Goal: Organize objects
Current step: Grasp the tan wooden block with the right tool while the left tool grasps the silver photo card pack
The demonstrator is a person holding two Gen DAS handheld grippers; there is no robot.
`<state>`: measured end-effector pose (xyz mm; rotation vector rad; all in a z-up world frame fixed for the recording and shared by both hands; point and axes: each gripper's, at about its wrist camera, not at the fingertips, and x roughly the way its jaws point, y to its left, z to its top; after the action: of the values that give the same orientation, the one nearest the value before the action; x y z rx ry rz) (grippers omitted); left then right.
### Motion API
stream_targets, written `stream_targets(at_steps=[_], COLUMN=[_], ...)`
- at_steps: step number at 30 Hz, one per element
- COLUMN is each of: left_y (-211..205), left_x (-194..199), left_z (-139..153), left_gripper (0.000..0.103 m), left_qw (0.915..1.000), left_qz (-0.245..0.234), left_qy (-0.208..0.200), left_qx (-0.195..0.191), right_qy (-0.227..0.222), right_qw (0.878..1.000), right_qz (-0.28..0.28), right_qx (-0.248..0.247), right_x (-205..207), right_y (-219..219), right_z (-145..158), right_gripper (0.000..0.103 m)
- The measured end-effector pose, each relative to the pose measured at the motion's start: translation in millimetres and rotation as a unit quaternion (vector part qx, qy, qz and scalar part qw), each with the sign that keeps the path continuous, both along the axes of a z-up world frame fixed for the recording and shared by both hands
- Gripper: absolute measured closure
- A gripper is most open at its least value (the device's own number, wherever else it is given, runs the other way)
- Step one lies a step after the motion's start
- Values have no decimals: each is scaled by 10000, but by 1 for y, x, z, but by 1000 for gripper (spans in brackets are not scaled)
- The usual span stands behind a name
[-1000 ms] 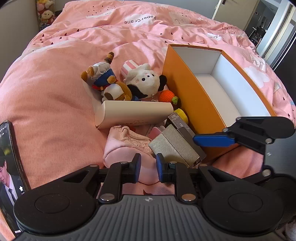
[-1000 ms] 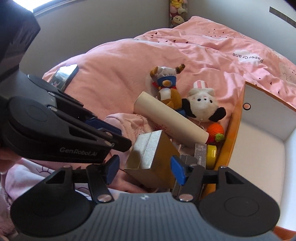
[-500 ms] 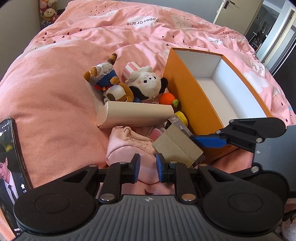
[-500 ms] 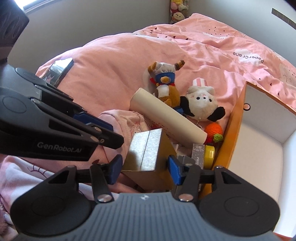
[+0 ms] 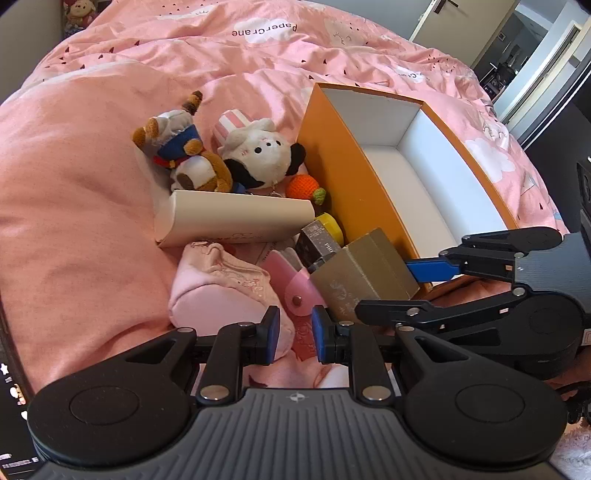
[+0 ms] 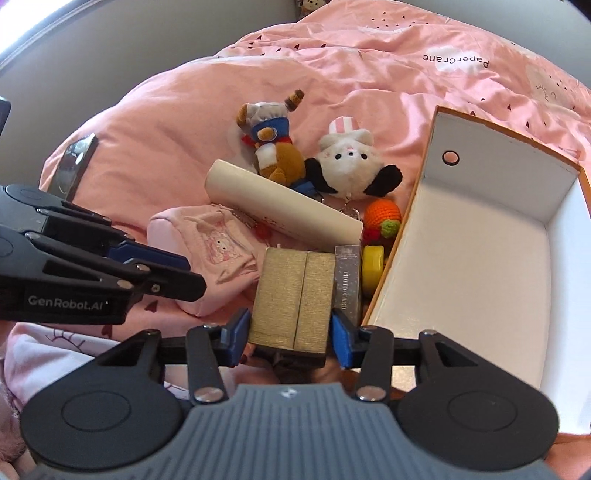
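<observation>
An orange box with a white inside [image 5: 343, 173] [image 6: 461, 258] lies open on the pink bed. Left of it is a heap: a gold box [image 5: 364, 275] [image 6: 293, 295], a cream tube [image 5: 232, 219] [image 6: 280, 206], a pink pouch [image 5: 218, 284] [image 6: 207, 243], a brown plush [image 5: 184, 155], a white plush [image 5: 258, 151], an orange knitted ball [image 5: 303, 186], a yellow disc [image 6: 373, 264] and a grey card box [image 6: 347, 280]. My right gripper [image 6: 291, 334] is shut on the gold box, pads on both its sides. My left gripper [image 5: 293, 334] is nearly shut and empty, just short of the pouch.
A phone [image 6: 74, 162] lies on the duvet at the left. More plush toys [image 5: 77, 14] sit at the bed's far corner. A doorway [image 5: 517, 55] opens at the back right. A pink leather keyholder [image 5: 295, 288] lies between the pouch and the gold box.
My right gripper has closed in from either side of the gold box and now clamps it. The left gripper has stayed nearly shut and drifted slightly.
</observation>
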<state>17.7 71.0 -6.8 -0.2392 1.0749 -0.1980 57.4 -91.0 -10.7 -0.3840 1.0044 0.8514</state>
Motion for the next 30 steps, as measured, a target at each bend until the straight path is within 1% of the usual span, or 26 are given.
stream_targets(at_steps=[4,6,8,11,14,15,16,18,21,23,24,25,27,30], left_y=[-1,-1,-1,2,2,1,-1,-6,-14,-19,-21,-23,-28,-31], left_x=[5,7,8,10,16,19,22,28,37,45,50,56,66,84], left_z=[-4,-5,-5,-2,-2,-4,-6,-10,-12,-11,-12,-13,-16,-26], left_gripper=[79,79,78,78,76,74,71,69,68,67,64,60,57,56], left_qw=[9998,9997,9997,9994,9989,9986,9982,9976,9971,9967,9966,9967,9974,9971], left_qz=[-2,62,97,121,155,167,194,278,307,314,333,368,391,431], left_qy=[49,66,58,21,60,105,169,257,272,250,257,274,271,409], left_qx=[-179,-230,-238,-310,-429,-485,-537,-581,-636,-710,-715,-675,-534,-468], right_qy=[-19,19,-48,-209,-398,-441,-495,-659,-874,-991,-987,-941,-796,-638], right_qw=[9997,9997,9997,9992,9978,9968,9958,9929,9890,9873,9867,9862,9854,9839], right_qz=[225,226,229,230,77,15,-81,-284,-605,-841,-960,-1076,-1257,-1461], right_qx=[-108,-78,2,240,525,661,768,947,1028,912,859,834,824,805], right_x=[6,10,10,8,10,11,13,17,26,33,39,44,53,62], right_y=[5,6,3,-9,-25,-31,-36,-47,-62,-70,-73,-78,-87,-99], right_z=[-4,-5,-1,16,39,47,56,69,80,78,75,71,62,47], right_gripper=[54,55,55,55,55,55,55,55,55,55,55,55,55,55])
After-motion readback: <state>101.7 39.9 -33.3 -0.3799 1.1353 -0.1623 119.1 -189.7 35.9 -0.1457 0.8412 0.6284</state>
